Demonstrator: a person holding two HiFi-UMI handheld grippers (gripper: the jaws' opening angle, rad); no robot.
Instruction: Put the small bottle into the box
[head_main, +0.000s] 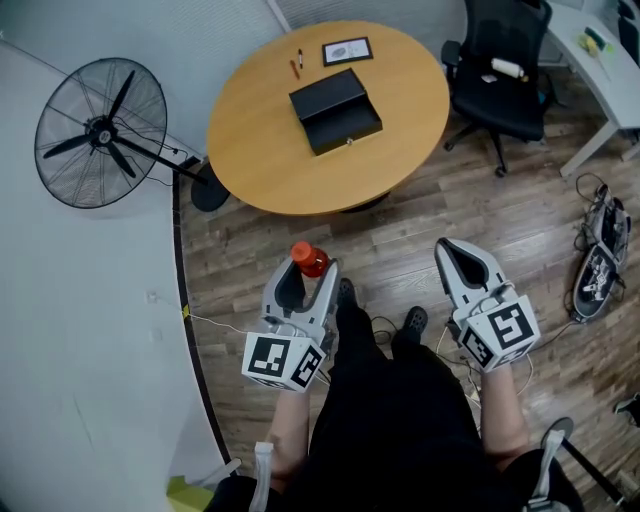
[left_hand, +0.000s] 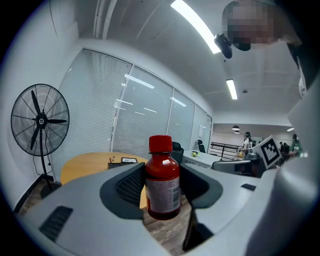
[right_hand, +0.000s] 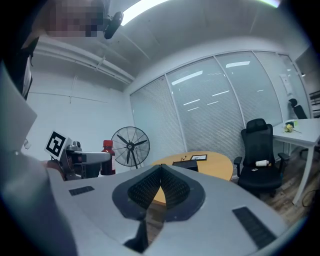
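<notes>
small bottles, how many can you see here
1. The small bottle stands upright, gripped in the left tongs over the floor, short of the table. Others could be hidden out of view.

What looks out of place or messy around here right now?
Nothing spilled or damaged. A pair of shoes lies loose on the floor at the right, and a white roll-shaped item lies on the seat of the black office chair. The small bottle stands upright in the left gripper, capped.
</notes>
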